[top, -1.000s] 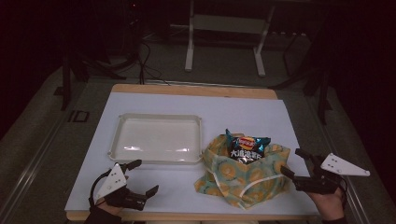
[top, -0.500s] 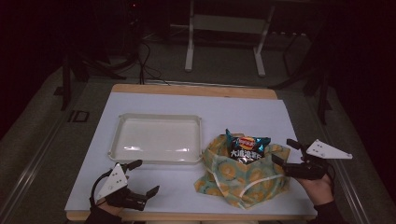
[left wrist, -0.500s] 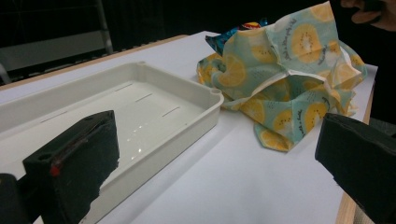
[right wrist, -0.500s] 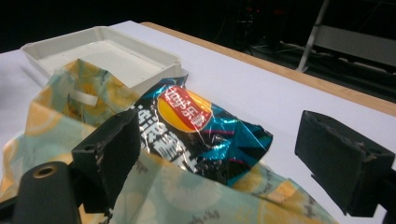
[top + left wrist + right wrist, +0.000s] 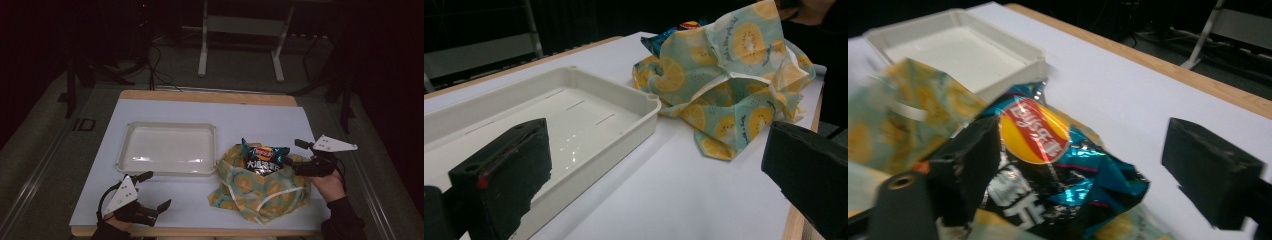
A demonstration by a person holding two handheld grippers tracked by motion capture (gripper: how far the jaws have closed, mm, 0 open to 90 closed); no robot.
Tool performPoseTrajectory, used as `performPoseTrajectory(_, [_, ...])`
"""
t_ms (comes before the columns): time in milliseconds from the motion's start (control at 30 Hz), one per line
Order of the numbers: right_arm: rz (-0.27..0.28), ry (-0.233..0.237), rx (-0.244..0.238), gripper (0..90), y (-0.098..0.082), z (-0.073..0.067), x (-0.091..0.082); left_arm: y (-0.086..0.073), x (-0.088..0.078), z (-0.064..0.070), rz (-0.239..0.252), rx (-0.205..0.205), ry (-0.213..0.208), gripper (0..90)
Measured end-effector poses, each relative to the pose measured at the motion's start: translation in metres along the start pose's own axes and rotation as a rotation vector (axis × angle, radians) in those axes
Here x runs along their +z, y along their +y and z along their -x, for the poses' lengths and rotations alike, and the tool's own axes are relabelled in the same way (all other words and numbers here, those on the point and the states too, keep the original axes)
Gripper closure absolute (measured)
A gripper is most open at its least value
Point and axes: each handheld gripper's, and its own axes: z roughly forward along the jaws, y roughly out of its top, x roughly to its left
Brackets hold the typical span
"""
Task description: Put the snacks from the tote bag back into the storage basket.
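white table [image 5: 250, 117]; chip bag [image 5: 264, 157] upright, top toward far edge

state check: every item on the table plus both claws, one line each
chip bag: crumpled, sticking out of the cloth bag's open top.
cloth bag: slumped on the table, mouth open.
tray: empty, flat on the table.
right claw: open, jaws have just been closing a little, either side of the chip bag, not pressing.
left claw: open, nothing between the jaws.
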Motion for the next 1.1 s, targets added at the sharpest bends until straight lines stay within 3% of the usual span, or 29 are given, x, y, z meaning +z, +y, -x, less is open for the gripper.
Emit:
performPoseTrajectory(167, [-0.046, 0.005, 0.008, 21.3, 0.002, 0.015, 0.013, 0.000, 0.000, 0.000, -0.003, 0.003, -0.001, 0.2])
performPoseTrajectory(467, [-0.159, 0.095, 0.040, 25.1, -0.008, 0.034, 0.037, -0.001, 0.001, 0.000, -0.009, 0.006, -0.007, 0.2])
performPoseTrajectory(733, [-0.243, 0.146, 0.008, 36.7, -0.016, 0.040, 0.048, -0.001, 0.002, 0.000, -0.015, 0.005, -0.018, 0.2])
performPoseTrajectory(1100, [-0.311, 0.190, 0.006, 68.2, -0.015, 0.046, 0.053, -0.001, 0.003, 0.000, -0.019, 0.003, -0.024, 0.2])
